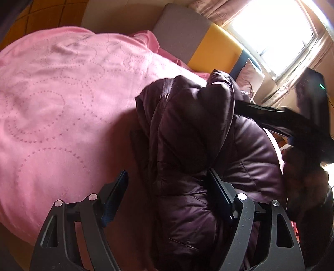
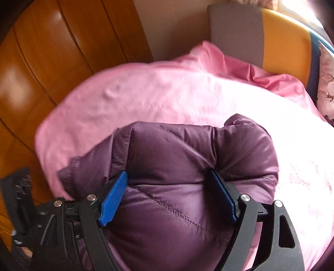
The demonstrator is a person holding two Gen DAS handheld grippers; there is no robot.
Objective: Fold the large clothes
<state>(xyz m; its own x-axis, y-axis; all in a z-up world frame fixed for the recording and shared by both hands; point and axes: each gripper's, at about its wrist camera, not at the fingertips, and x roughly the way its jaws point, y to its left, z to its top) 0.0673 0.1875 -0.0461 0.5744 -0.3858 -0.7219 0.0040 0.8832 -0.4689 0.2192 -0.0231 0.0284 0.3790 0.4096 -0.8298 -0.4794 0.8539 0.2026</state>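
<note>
The left gripper [image 1: 167, 198] is seen with its jaws spread wide; the left finger stands over the pink bedspread [image 1: 62, 104] and the right finger lies against the bunched purple down jacket [image 1: 198, 146], with nothing pinched between them. The right gripper [image 2: 169, 196] is likewise spread wide, and a thick padded fold of the purple down jacket [image 2: 177, 177] bulges between its blue pads [image 2: 113, 198]; whether the fold is actually clamped cannot be told, since the jaws are far apart.

The jacket is heaped on the bed, toward its near right part in the left wrist view, crumpled and doubled over itself, its quilted seams visible. In that same view the right gripper [image 1: 292, 125] is seen blurred above the jacket's right side.

The bed is covered by the pink bedspread, stitched with dotted swirling lines, and a rumpled pink sheet [image 2: 261, 77] is gathered near the headboard. The headboard [image 1: 208, 41] is made up of padded panels in grey, yellow and dark blue. A patterned pillow [image 1: 248, 77] leans at its far end. Behind it a bright window [image 1: 277, 27] is framed by pale patterned curtains [image 1: 210, 8]. In the right wrist view, glossy orange-brown wooden wardrobe doors [image 2: 41, 62] are seen along the left side of the bed, with a strip of plain wall [image 2: 171, 27] between them and the headboard.
</note>
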